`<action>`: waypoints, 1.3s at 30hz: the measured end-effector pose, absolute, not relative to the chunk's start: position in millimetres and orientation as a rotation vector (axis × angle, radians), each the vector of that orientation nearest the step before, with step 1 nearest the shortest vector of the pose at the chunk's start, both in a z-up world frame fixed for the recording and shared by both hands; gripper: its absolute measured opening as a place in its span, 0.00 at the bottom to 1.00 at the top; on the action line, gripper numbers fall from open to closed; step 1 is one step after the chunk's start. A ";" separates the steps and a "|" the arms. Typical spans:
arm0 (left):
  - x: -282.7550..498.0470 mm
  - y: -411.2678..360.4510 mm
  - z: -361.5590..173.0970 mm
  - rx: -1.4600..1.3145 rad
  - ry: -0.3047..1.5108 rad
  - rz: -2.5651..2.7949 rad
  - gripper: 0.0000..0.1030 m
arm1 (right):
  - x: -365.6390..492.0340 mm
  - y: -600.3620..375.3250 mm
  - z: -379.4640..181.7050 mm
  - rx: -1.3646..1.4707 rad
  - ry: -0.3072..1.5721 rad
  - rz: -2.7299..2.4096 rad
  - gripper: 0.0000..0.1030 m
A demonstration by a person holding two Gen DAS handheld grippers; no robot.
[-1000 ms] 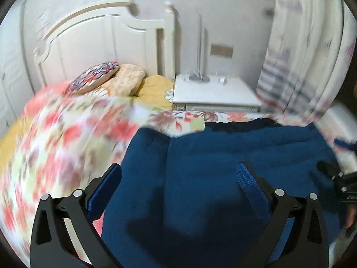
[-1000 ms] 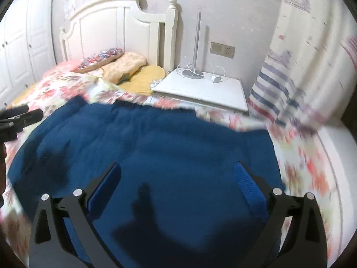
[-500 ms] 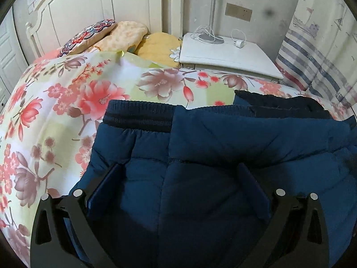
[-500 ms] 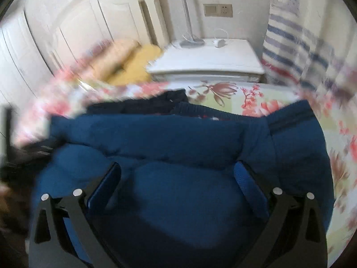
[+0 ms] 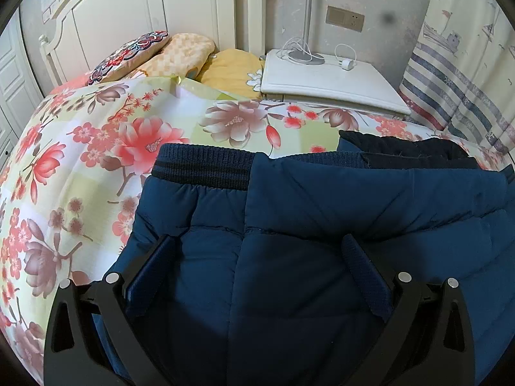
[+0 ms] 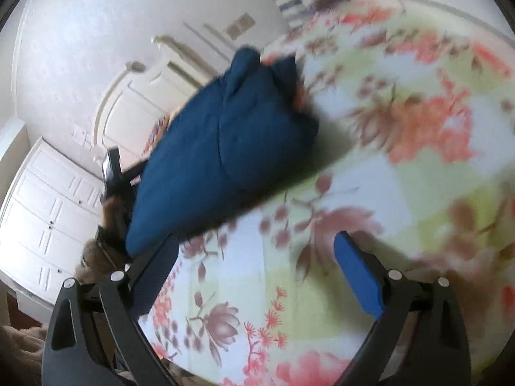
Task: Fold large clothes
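Left claw (image 5: pixel 257 270): black angular arms, silver screws, dark blue pads (image 5: pixel 365 281). Right claw (image 6: pixel 257 273): same black frame, brighter blue pads (image 6: pixel 357 273).

A dark blue padded garment (image 5: pixel 322 225) lies on the floral bedspread (image 5: pixel 96 148), folded over on itself so that quilted panels overlap. At its far edge a ribbed knit band (image 5: pixel 202 167) runs along the left part, and a darker, near-black layer (image 5: pixel 402 151) shows at the far right. In the blurred, tilted right wrist view the same garment (image 6: pixel 219 154) appears as a compact blue bundle on the bedspread (image 6: pixel 386 193).
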State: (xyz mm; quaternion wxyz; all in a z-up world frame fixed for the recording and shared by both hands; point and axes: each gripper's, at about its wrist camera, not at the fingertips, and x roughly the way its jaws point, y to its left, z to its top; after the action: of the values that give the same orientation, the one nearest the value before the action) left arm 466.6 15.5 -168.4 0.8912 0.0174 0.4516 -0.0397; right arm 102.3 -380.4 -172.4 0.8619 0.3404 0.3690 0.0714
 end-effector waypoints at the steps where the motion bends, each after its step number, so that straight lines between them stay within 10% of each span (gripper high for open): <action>1: 466.5 15.5 -168.2 0.035 0.937 -0.083 0.96 | 121.0 -374.1 -172.0 0.709 0.776 0.169 0.93; 9: 467.8 18.3 -168.5 0.024 0.934 -0.059 0.96 | 252.9 -352.4 -176.5 0.746 0.659 0.087 0.91; 10: 467.7 20.9 -168.3 0.017 0.932 -0.037 0.96 | 252.3 -355.8 -179.4 0.778 0.652 0.071 0.53; 11: 467.2 23.3 -167.8 0.006 0.933 -0.030 0.96 | 249.4 -364.3 -185.1 0.846 0.627 0.098 0.38; 14: 462.9 19.4 -165.6 0.025 0.928 -0.036 0.96 | 224.7 -376.9 -185.7 0.945 0.560 0.172 0.27; 30: 384.9 -193.0 -156.5 0.417 0.876 -0.127 0.96 | 66.1 -378.7 -129.4 0.747 0.403 0.120 0.24; 39: 242.2 -124.9 -114.2 0.328 0.702 -0.336 0.95 | 78.1 -364.7 -101.7 0.648 0.380 0.089 0.24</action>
State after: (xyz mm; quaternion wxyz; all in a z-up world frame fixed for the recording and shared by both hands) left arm 242.2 -124.9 -114.2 0.9122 0.1593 0.3405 -0.1630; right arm 78.1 -364.7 -101.7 0.9292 0.3165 0.1857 0.0433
